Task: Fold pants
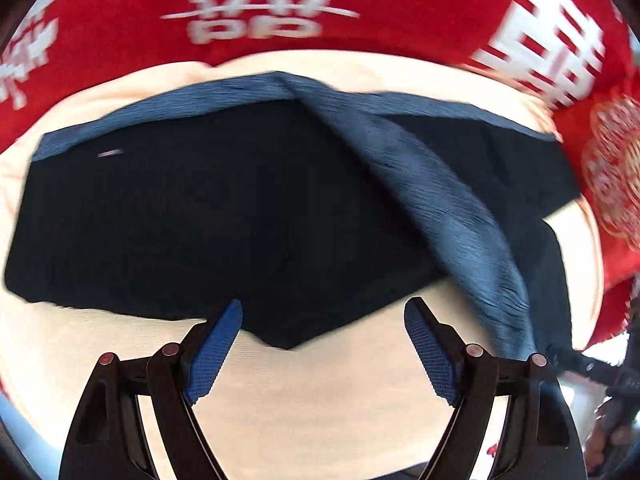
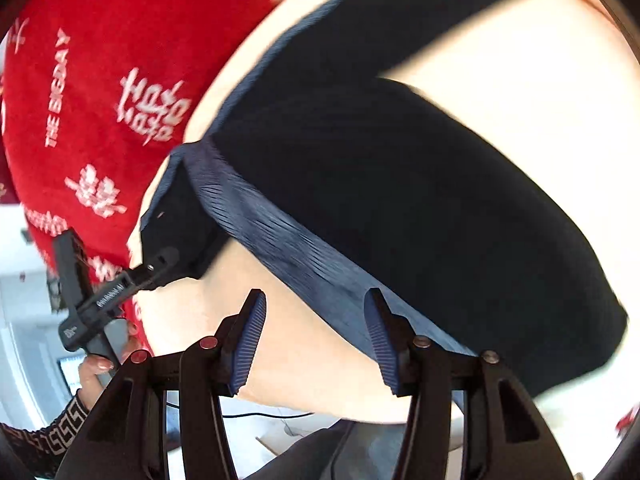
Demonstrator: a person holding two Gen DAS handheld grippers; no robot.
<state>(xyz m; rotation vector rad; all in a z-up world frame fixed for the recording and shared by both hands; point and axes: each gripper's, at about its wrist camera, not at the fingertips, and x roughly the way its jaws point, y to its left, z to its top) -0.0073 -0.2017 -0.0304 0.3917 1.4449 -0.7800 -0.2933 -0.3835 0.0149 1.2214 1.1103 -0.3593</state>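
Dark navy pants (image 1: 224, 216) with a lighter blue ribbed waistband (image 1: 452, 200) lie on a cream table (image 1: 312, 400). In the left wrist view my left gripper (image 1: 322, 312) is open, just above the pants' near edge, holding nothing. In the right wrist view my right gripper (image 2: 316, 300) is open, its right finger over the ribbed waistband (image 2: 296, 248) of the pants (image 2: 400, 184). The left gripper (image 2: 160, 264) shows there too, touching the pants' corner. The right gripper's arm shows at the left view's right edge (image 1: 588, 364).
A red cloth with white lettering (image 1: 120, 32) covers the surface beyond the cream table (image 2: 520, 92); it also shows in the right wrist view (image 2: 100, 100). The table's near edge and floor clutter show below (image 2: 280, 420).
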